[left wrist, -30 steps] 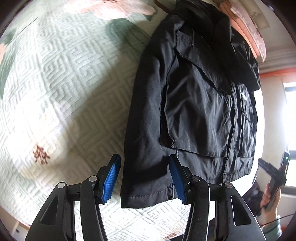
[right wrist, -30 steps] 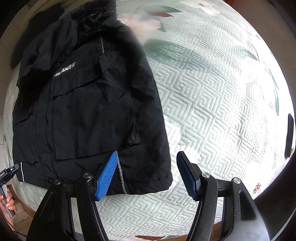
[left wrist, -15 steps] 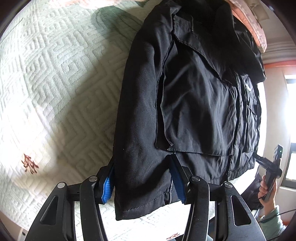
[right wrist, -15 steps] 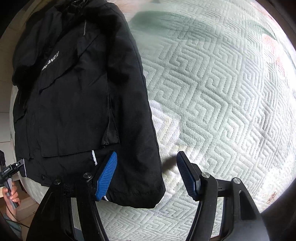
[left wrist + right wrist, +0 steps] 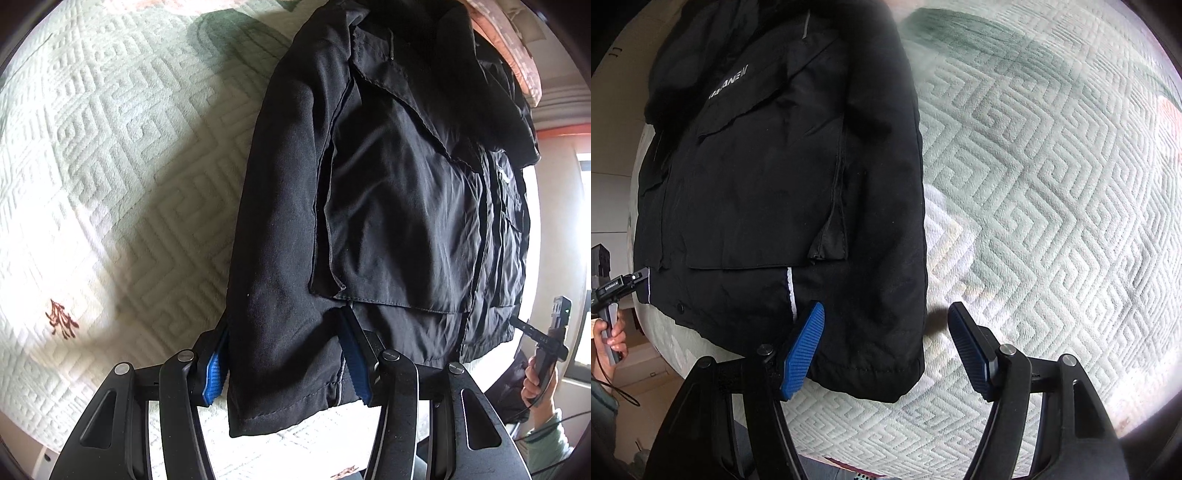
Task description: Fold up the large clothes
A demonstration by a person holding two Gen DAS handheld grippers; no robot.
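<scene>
Left claw (image 5: 284,363): blue ribbed pads spread, straddling a sleeve cuff of the black jacket (image 5: 388,206) at the near edge of the bed (image 5: 110,166). Right claw (image 5: 886,345): also spread wide, its left pad on the other sleeve's cuff, its right pad over bare quilt just beside the cuff. Jacket is smooth, matte woven cloth with flap pockets and a white chest logo, lying flat, sleeves along its sides, collar toward the far edge. Quilt is pale green, embossed with a maze pattern. Both claws sit closer over the cuffs than a second ago.
</scene>
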